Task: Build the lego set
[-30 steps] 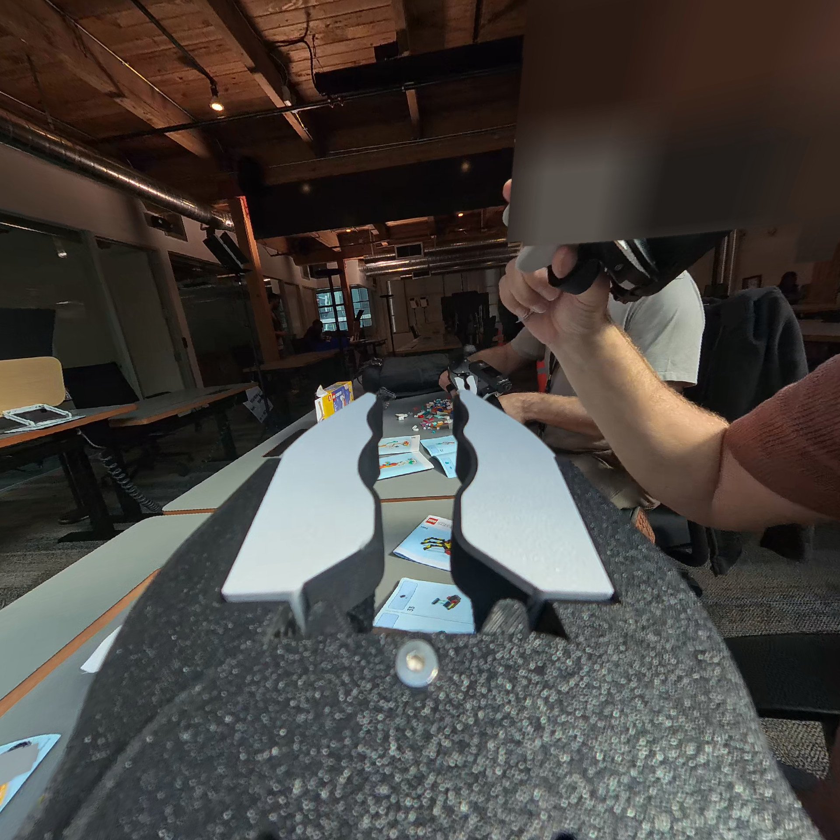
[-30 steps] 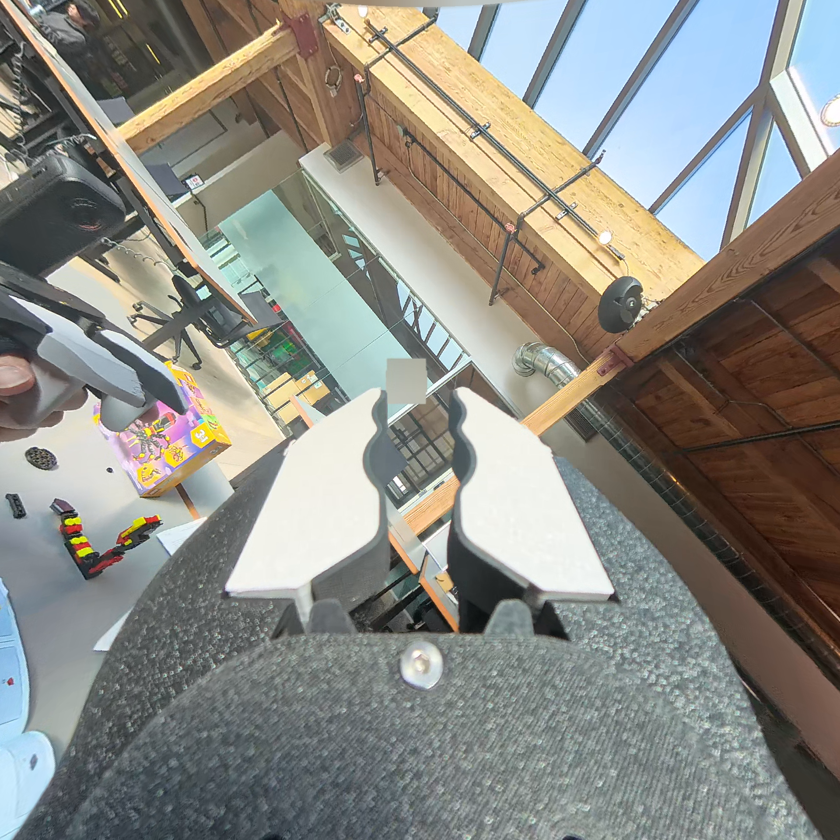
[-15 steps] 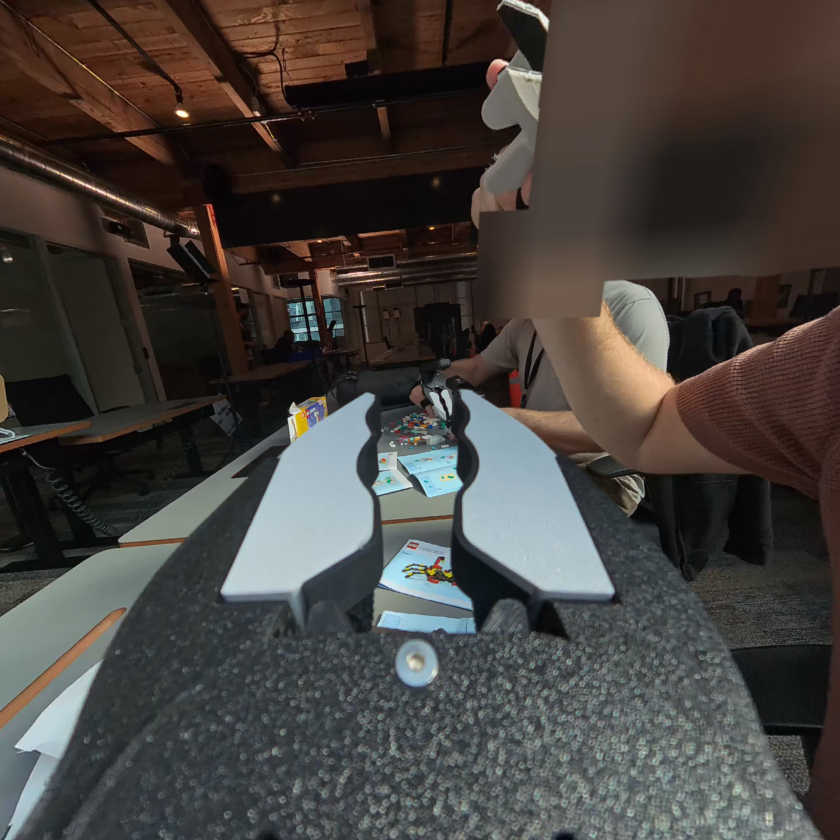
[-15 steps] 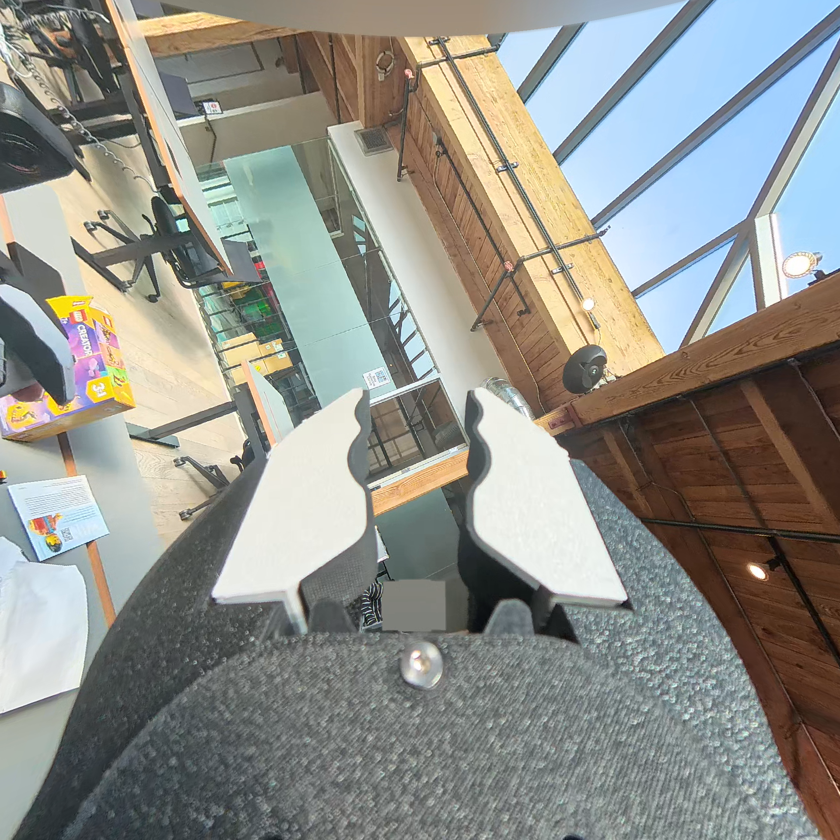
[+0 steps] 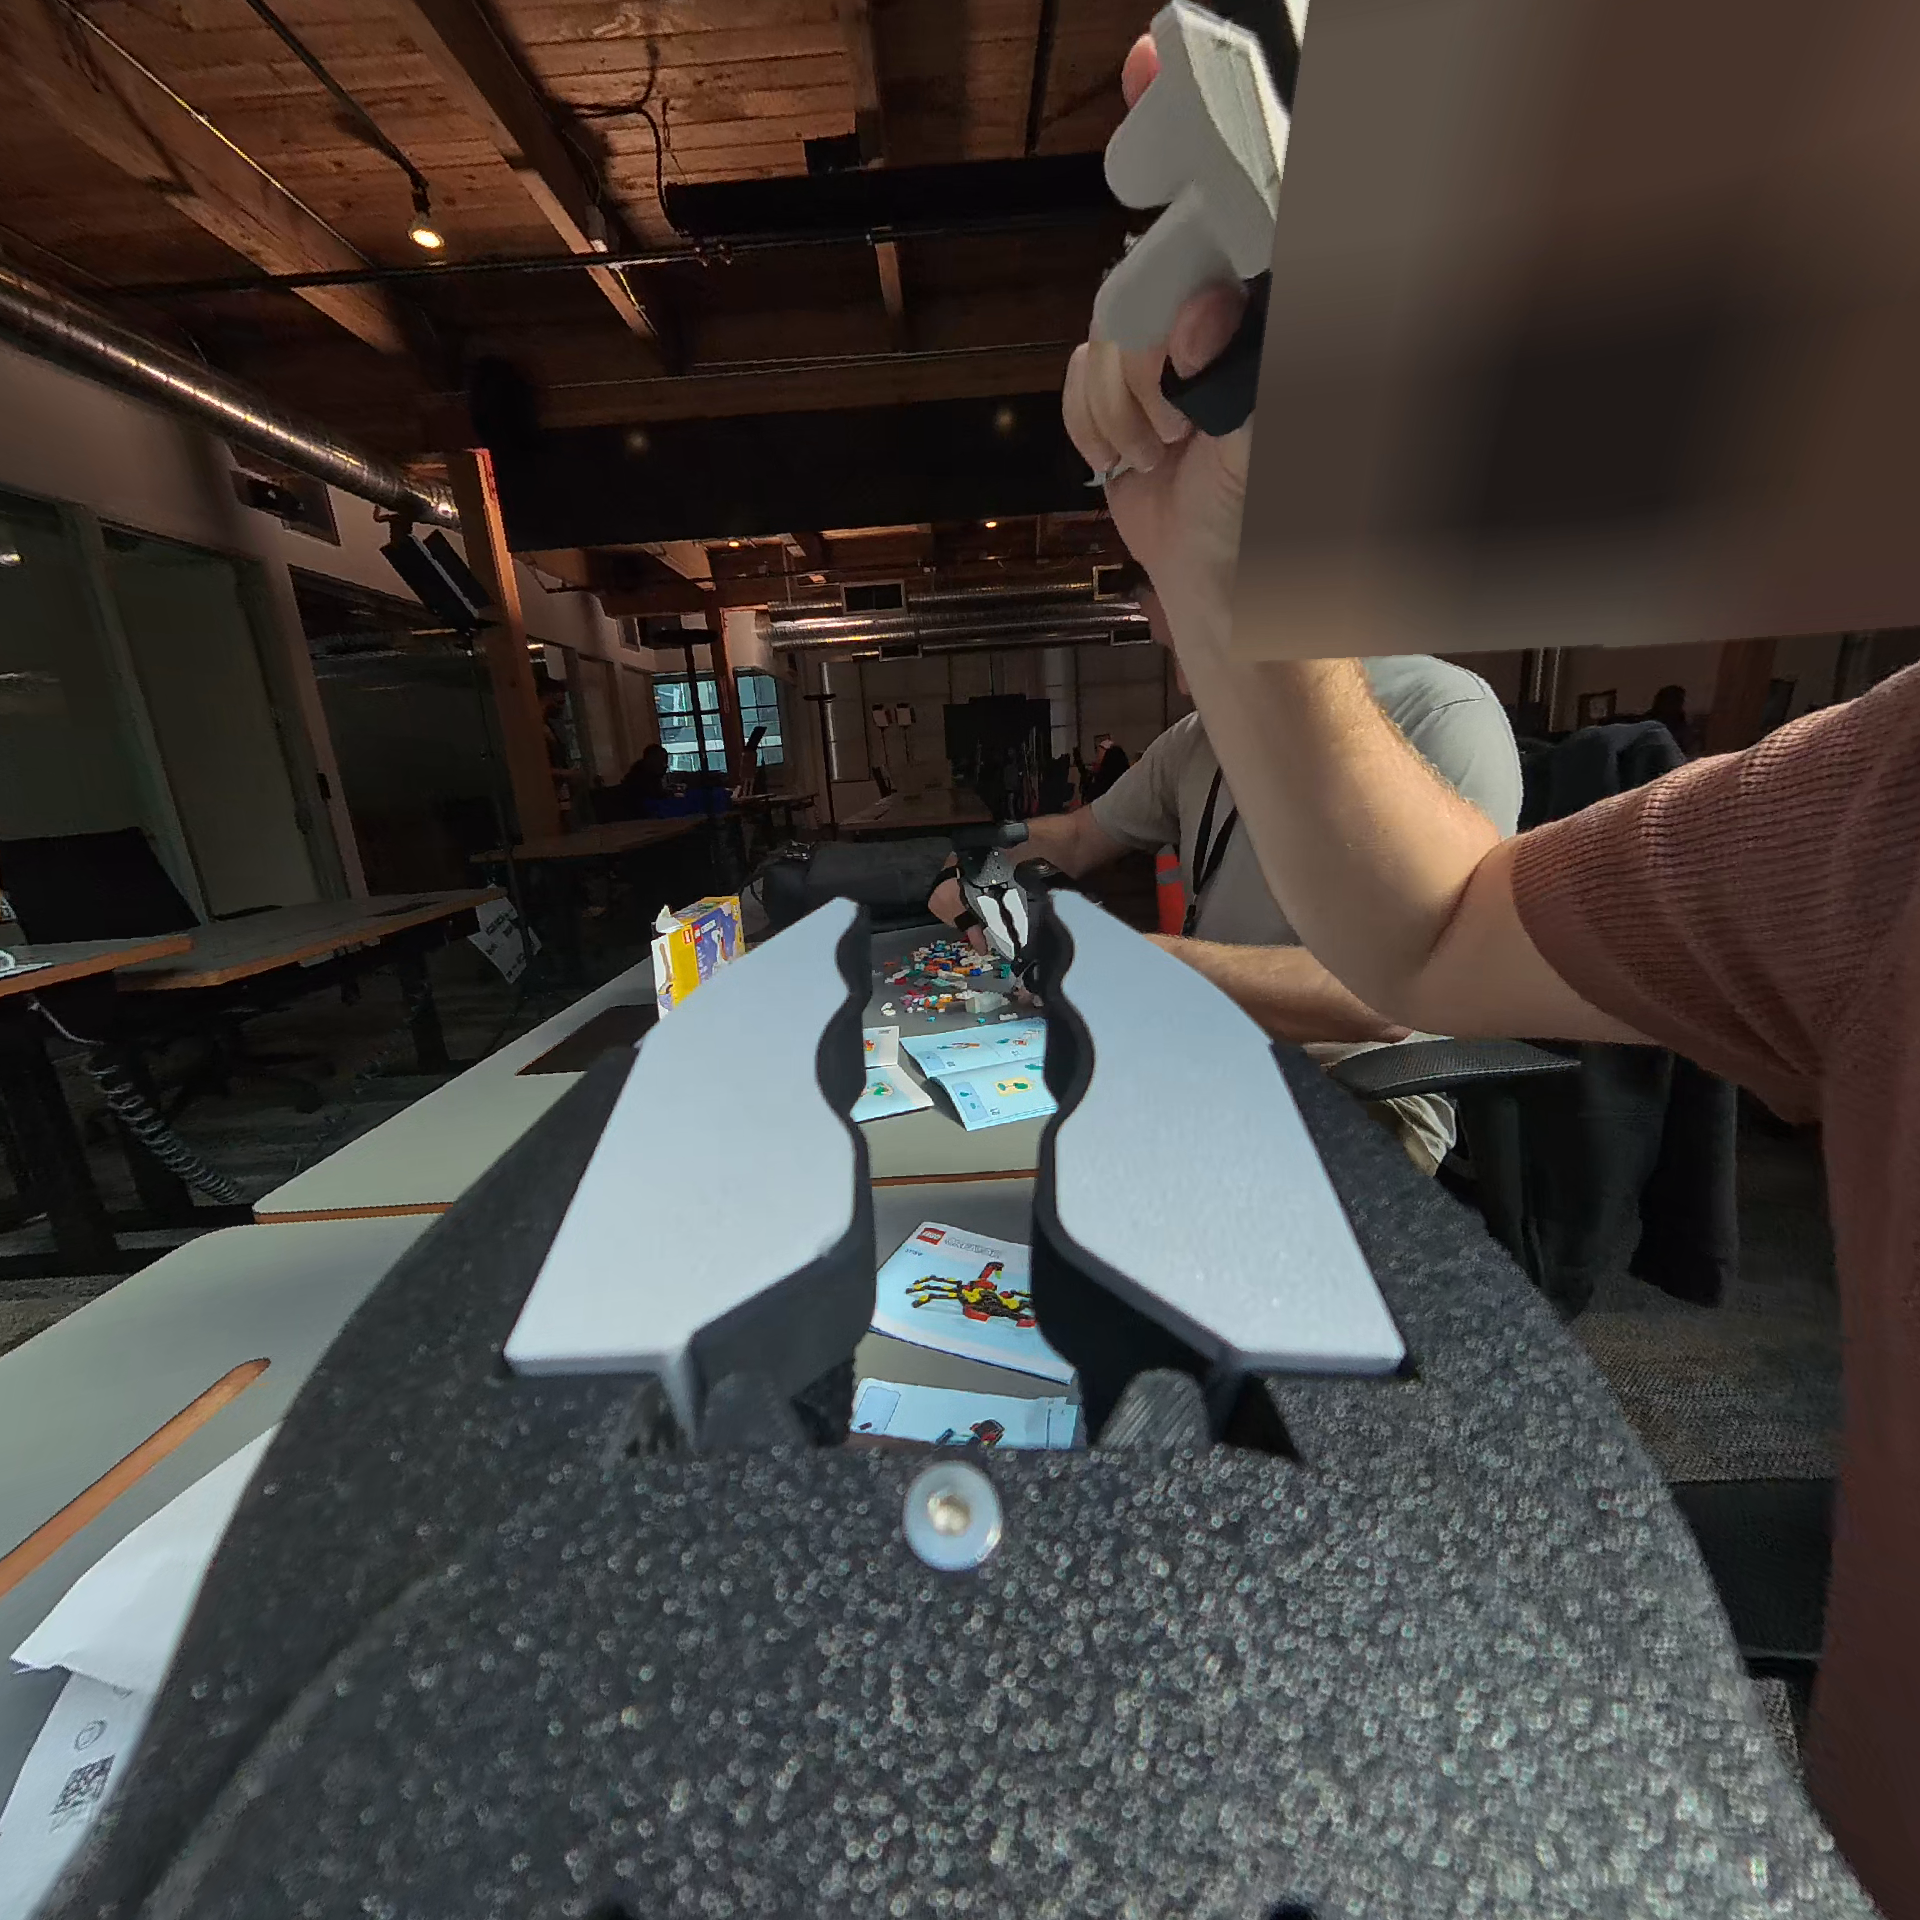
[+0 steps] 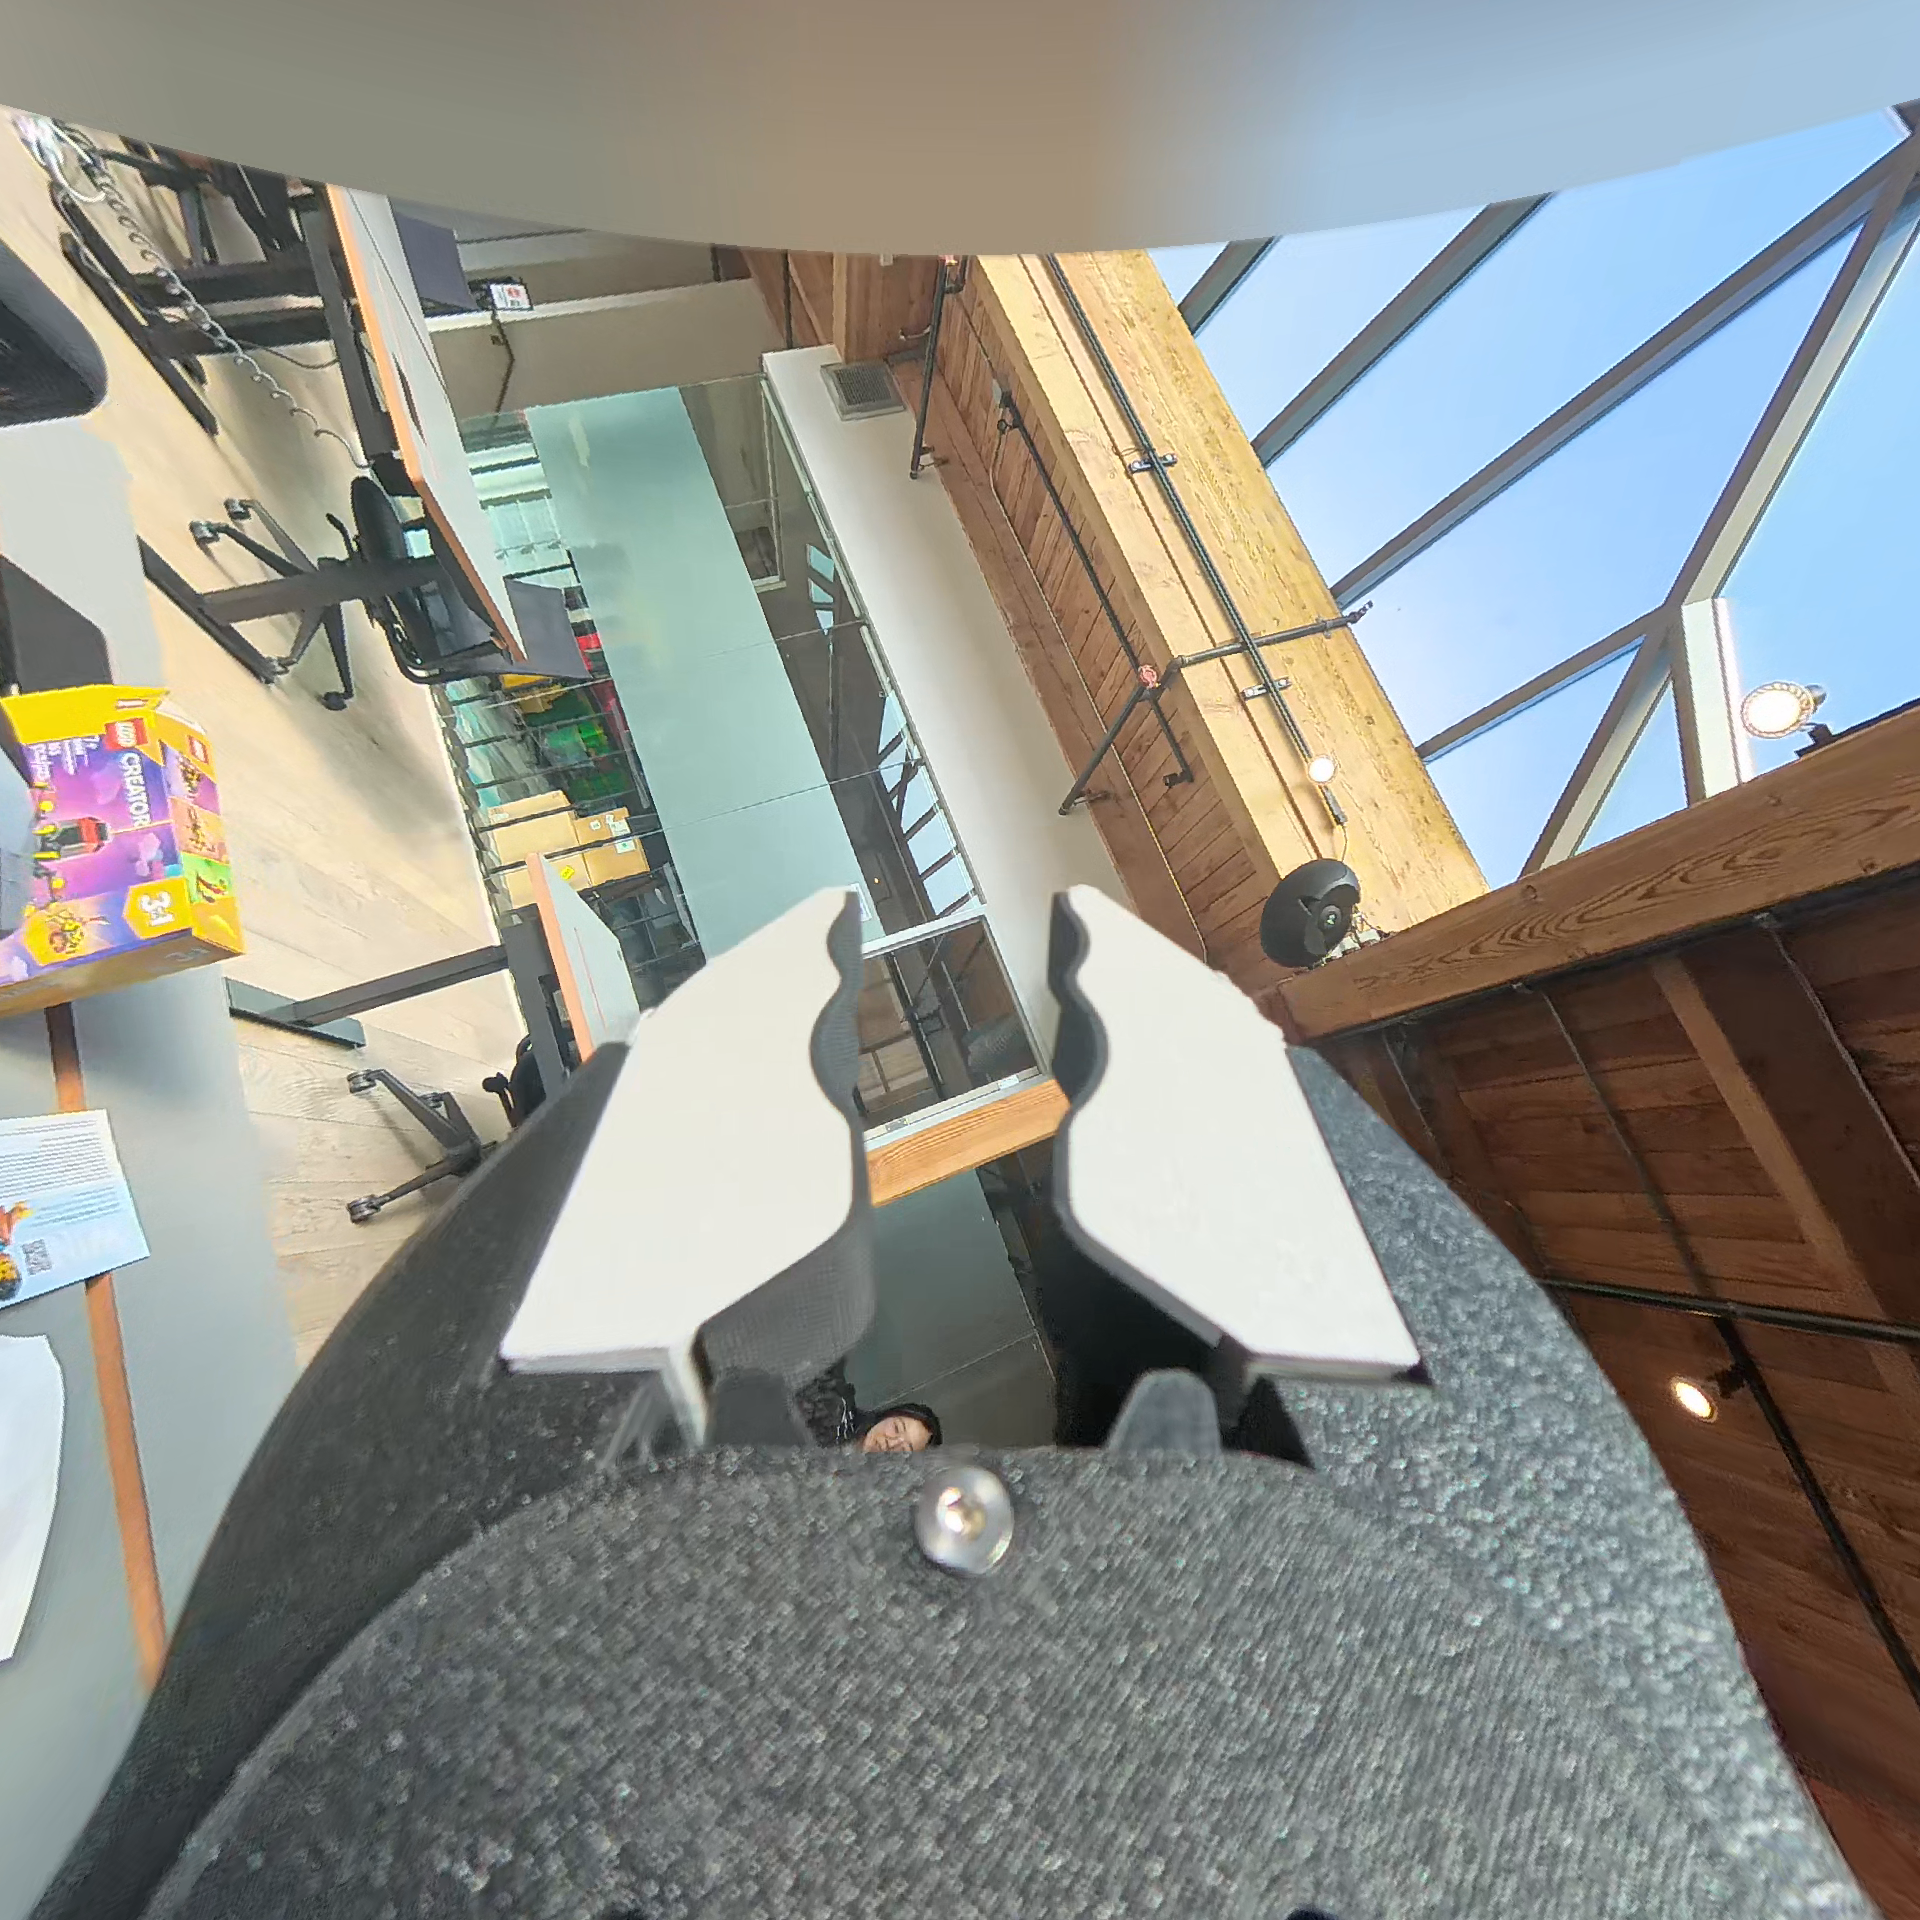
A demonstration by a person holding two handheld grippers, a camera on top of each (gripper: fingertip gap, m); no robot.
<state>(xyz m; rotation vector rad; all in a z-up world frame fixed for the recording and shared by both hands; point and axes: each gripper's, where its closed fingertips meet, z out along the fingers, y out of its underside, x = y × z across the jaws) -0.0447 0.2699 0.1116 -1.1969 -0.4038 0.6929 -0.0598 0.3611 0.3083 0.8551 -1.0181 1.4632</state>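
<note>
My left gripper point(image 5: 951, 914) is open and empty, held above the grey table point(image 5: 260, 1340) and pointing along it. Between its fingers lies a blue instruction booklet point(image 5: 966, 1299) with a red, yellow and black model pictured on it, and a second open booklet point(image 5: 961, 1418) lies nearer. My right gripper point(image 6: 956, 914) is open and empty, rolled sideways and pointing up at the wooden ceiling and skylight. In the left wrist view a hand holds its grey handle point(image 5: 1195, 187) high at the upper right. A purple and yellow lego box point(image 6: 114, 831) stands on the table at the left. No bricks of my set are in view.
On the far table another person works a gripper point(image 5: 992, 914) over loose bricks point(image 5: 935, 966), open booklets point(image 5: 966, 1070) and a small box point(image 5: 696, 951). A leaflet point(image 6: 62, 1205) and white paper point(image 6: 21, 1455) lie on my table. Office chairs and desks stand beyond. The tips of one gripper are about 20 centimeters away from the tips of the other.
My right gripper has swung upward and rolled, so the small red, yellow and black model has left its view. Its hand has risen higher in the left wrist view.
</note>
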